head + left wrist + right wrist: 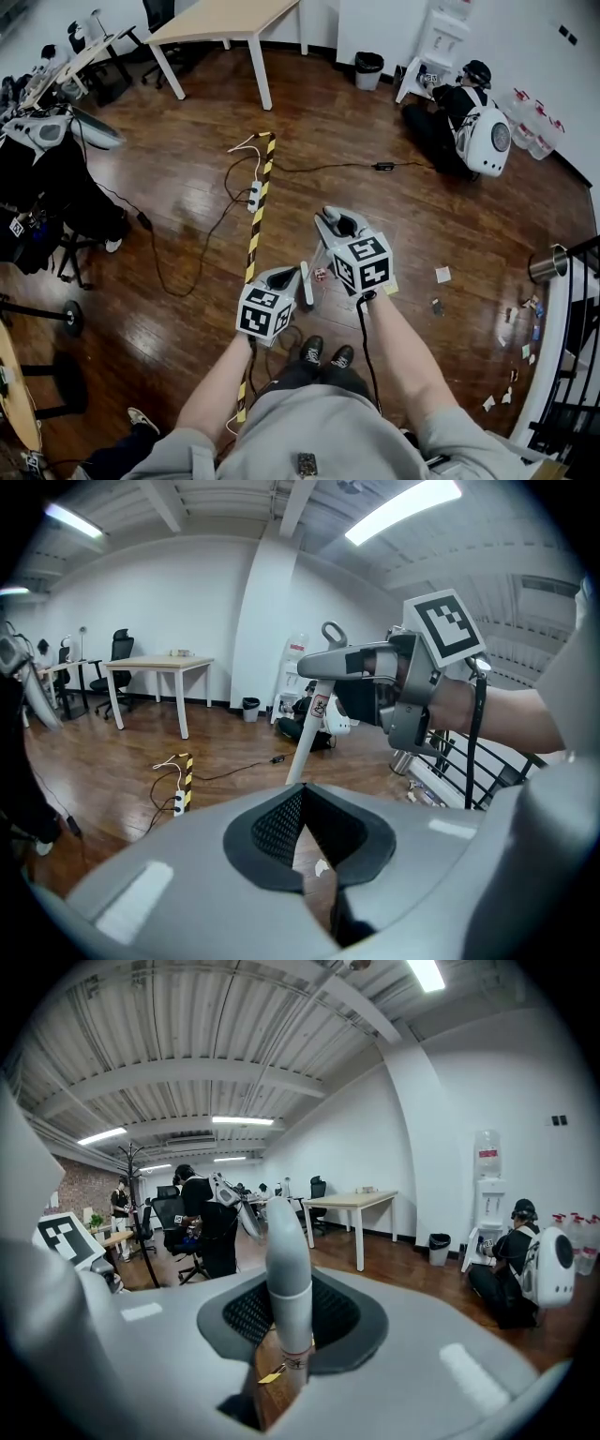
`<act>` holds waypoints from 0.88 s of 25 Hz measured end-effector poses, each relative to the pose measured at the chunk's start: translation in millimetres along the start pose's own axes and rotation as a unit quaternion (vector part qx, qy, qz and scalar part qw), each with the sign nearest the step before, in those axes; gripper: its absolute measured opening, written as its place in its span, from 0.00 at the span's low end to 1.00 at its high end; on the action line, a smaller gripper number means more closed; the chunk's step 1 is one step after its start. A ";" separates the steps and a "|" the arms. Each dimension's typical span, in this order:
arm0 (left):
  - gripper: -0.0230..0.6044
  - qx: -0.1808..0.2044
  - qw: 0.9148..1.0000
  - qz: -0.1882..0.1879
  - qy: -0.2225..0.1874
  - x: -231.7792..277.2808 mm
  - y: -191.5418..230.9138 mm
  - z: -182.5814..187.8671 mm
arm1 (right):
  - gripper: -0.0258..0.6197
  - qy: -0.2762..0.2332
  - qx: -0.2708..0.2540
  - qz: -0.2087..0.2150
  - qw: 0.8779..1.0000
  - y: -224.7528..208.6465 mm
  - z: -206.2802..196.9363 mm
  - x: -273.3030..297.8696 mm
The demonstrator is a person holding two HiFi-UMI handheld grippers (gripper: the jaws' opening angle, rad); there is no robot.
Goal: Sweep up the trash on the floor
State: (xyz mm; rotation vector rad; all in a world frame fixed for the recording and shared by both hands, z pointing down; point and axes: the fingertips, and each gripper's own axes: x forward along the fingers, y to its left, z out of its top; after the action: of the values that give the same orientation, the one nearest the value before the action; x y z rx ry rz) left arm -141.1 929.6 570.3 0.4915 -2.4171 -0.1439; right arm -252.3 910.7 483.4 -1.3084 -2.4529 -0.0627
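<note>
My right gripper [336,222] is shut on a whitish broom handle [288,1269], which stands upright between its jaws. In the head view the handle [310,274] slants down towards the floor in front of my feet. My left gripper [287,276] hangs lower and to the left, close beside the handle. Its jaw tips [302,794] meet, and a dark shape low between them cannot be made out. Trash lies on the wood floor: a white paper scrap [442,274], a dark bit [437,306], a yellow note [390,285] and several scraps [523,351] along the right side.
A yellow-black tape strip [259,223] runs up the floor, with a power strip [253,195] and cables beside it. A wooden table [225,21] and a black bin [368,69] stand at the back. A person [459,117] sits at the back right. A metal can [547,264] and a railing [574,356] stand at the right.
</note>
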 end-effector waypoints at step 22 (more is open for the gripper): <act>0.05 -0.022 0.999 -0.023 0.008 30.5 28.2 -3.1 | 0.15 0.038 0.044 -0.088 0.994 -33.8 -62.7 5.8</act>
State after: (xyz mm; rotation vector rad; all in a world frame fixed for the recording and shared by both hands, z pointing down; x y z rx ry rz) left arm -169.7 944.1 597.0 0.5264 -2.3819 -0.2126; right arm -264.4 883.2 548.2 -1.0328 -2.4692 -0.0479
